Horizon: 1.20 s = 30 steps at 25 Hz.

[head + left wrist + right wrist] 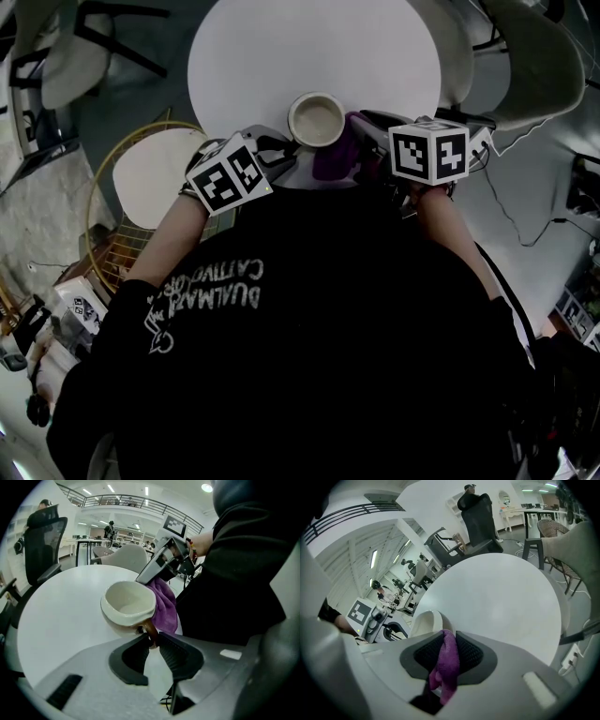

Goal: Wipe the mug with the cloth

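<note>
Mug [127, 603] pinched by its handle [149, 627] in my left gripper [153, 640], right gripper [449, 641] clamped on cloth [445, 667] against its side; wiping step, next I should sweep round the wall.

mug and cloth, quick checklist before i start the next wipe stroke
1. Left gripper clamped on the handle: ok, the jaws are closed on it.
2. Right gripper holding the cloth: ok, the purple cloth is pinched between its jaws.
3. Cloth against the mug: ok, it appears pressed to the mug's side in the left gripper view.
4. Mug empty: ok, nothing shows inside.
5. Mug resting on the table or lifted off it: cannot tell.
</note>
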Motion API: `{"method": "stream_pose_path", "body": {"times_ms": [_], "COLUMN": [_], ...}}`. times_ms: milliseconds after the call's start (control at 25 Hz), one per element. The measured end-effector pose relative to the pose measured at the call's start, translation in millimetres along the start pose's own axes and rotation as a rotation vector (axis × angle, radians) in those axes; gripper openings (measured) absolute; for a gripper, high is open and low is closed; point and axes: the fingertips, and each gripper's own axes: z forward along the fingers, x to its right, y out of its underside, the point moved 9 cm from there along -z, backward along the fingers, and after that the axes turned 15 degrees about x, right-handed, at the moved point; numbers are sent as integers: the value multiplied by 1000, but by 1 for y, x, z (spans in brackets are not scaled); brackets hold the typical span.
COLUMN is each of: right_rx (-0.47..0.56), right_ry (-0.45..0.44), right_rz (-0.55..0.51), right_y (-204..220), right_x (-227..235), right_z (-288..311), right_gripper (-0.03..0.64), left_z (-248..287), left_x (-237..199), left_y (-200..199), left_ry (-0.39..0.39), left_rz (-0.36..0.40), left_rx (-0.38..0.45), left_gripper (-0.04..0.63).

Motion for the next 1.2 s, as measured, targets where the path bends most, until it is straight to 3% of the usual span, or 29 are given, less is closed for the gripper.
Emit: {"method": "stream_pose_path", "body": {"times_ms": [720, 1200], "right_rx": [5, 22], "right_ry": [7, 5], "right_rz": [-25, -49], "right_y": [-15, -27], "right_x": [4, 5], "right_z": [8, 8], "right_gripper": [80, 80], "left_z": [0, -3], "left_x": [2, -9], "left_y": [-2, -9], "left_ry": [9, -41], "left_rz": [3, 21], "left_rx": [-16, -37], "left_gripper": [71, 67]}}
